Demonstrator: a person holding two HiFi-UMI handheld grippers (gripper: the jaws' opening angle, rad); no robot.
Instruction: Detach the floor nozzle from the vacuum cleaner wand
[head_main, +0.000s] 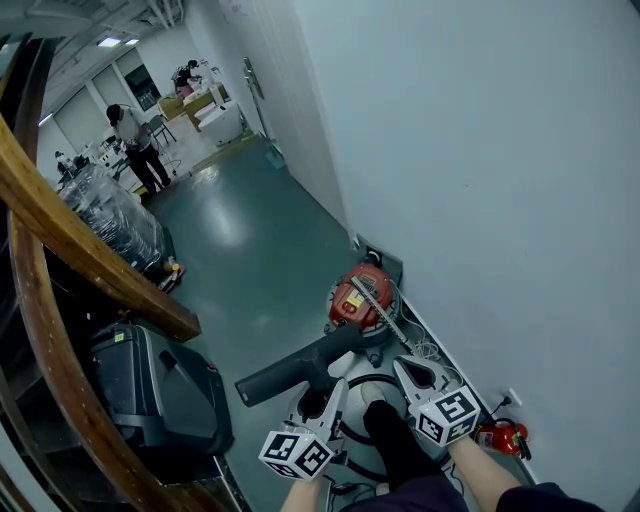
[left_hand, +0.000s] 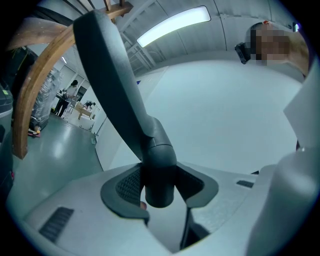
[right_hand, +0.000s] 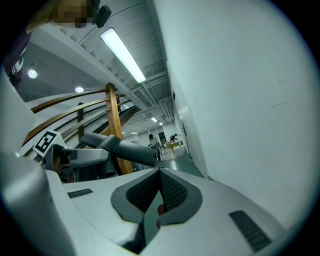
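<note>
My left gripper (head_main: 322, 392) is shut on the neck of the dark grey floor nozzle (head_main: 300, 365), which it holds up off the floor. In the left gripper view the neck (left_hand: 159, 182) sits between both pads, and the nozzle head (left_hand: 107, 75) slants up to the left. Just beyond, a red vacuum cleaner (head_main: 357, 297) lies against the wall with its metal wand (head_main: 382, 314) across it, apart from the nozzle. My right gripper (head_main: 402, 366) is shut with nothing in it; its pads (right_hand: 170, 192) meet. The right gripper view shows the nozzle (right_hand: 125, 151) at the left.
A white wall (head_main: 480, 200) runs along the right. A curved wooden railing (head_main: 60, 240) and a black case (head_main: 160, 390) stand at the left. A red fire extinguisher (head_main: 503, 437) sits by the wall. People (head_main: 135, 140) stand at the far end of the green floor.
</note>
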